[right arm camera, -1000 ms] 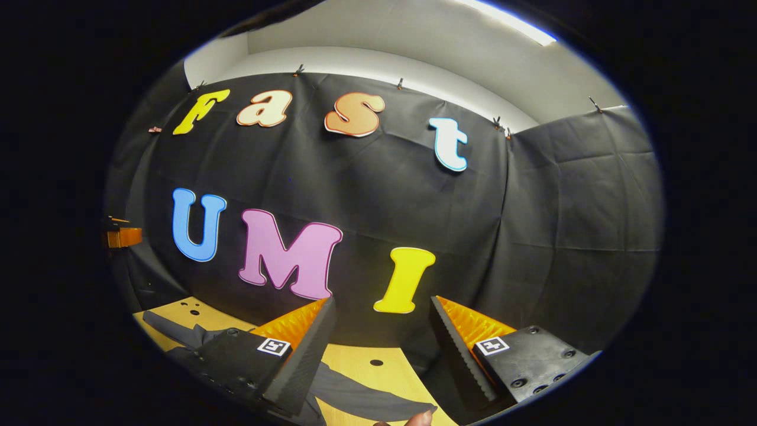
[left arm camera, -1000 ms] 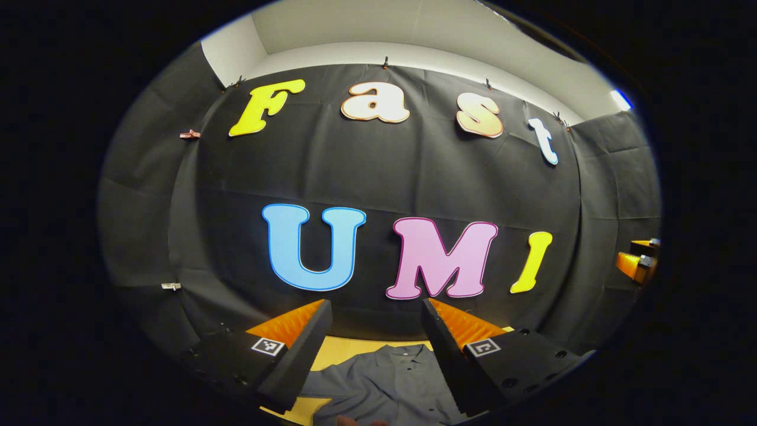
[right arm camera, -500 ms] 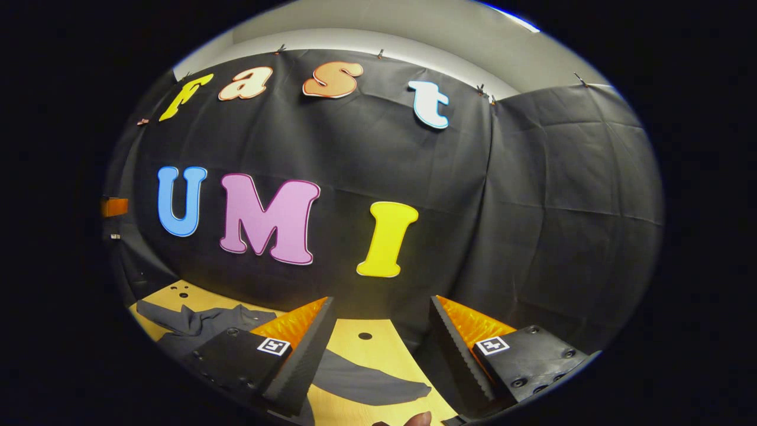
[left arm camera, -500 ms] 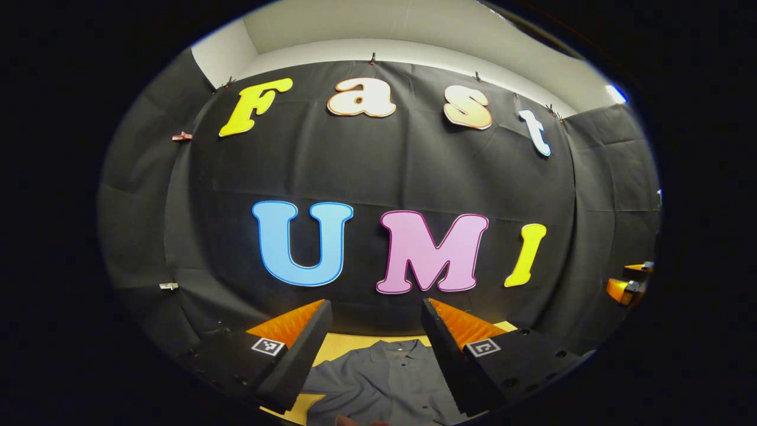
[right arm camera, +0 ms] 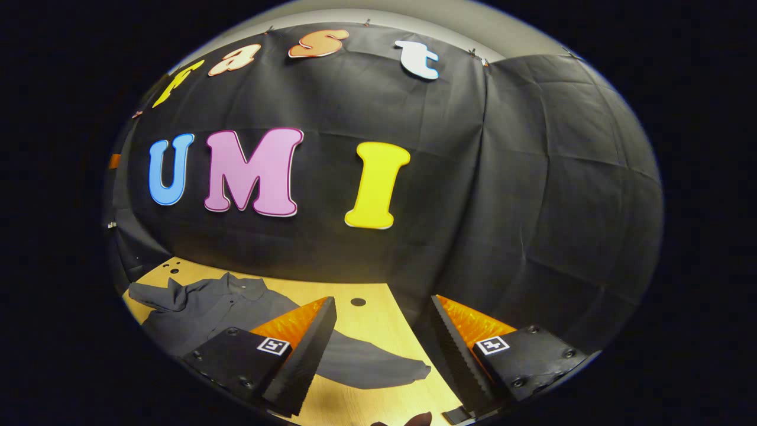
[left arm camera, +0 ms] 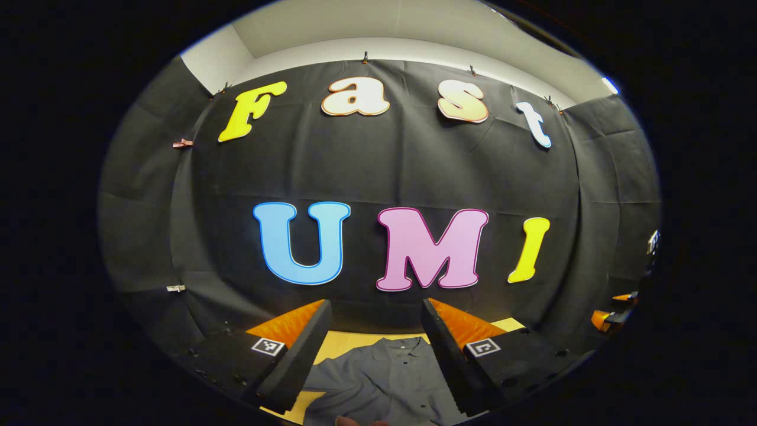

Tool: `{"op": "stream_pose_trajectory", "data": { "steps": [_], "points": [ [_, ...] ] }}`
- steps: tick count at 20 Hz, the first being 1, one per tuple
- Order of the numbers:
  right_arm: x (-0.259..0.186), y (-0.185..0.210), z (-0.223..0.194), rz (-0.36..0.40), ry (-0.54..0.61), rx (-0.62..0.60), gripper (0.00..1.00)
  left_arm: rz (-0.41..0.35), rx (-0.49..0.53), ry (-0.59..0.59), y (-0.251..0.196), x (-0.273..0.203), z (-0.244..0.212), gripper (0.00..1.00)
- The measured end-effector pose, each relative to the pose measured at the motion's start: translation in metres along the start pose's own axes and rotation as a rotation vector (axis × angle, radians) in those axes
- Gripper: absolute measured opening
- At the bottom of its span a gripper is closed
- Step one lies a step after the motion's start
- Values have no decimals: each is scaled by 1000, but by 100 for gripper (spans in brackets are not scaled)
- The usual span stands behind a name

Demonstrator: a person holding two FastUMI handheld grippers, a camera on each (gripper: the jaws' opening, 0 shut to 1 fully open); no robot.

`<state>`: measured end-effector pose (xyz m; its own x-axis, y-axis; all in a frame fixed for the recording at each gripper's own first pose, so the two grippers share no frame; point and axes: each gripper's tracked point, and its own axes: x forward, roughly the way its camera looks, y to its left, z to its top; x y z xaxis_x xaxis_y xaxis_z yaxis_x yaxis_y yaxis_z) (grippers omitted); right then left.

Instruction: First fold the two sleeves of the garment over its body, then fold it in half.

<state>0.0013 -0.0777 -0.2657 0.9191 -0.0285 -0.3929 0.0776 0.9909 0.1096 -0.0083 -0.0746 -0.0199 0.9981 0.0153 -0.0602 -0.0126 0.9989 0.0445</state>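
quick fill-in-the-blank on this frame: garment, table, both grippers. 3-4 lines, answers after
1. The grey shirt lies spread on the ____ table.
2. In the right gripper view, one sleeve lies stretched out on the table, so it is not yet ____ over the body.
3. The jaws of the right gripper stand ____, with nothing between them.
4. The left gripper points over the shirt's ____, where the buttons start.

Missing words: wooden; folded; open; collar

A pale wooden table [right arm camera: 378, 319] with small round holes runs up to the booth wall; a grey shirt [right arm camera: 219, 307] lies flat on it, collar toward the far edge, one sleeve [right arm camera: 378, 367] spread out sideways.
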Motion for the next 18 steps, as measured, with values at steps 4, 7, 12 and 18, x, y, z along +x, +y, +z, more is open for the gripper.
{"op": "stream_pose_trajectory", "data": {
  "steps": [4,7,12,18],
  "points": [
    [30,-15,-50,1,87,-3,98,52,-13,9,-3,-3,-1,96],
    [48,-37,-90,-12,145,8,98,93,18,1,-7,-9,3,96],
    [82,-51,-165,0,279,63,98,147,66,2,-16,-18,7,95],
    [109,-72,-237,-41,406,107,98,172,74,29,-33,-21,1,95]
  ]
}}
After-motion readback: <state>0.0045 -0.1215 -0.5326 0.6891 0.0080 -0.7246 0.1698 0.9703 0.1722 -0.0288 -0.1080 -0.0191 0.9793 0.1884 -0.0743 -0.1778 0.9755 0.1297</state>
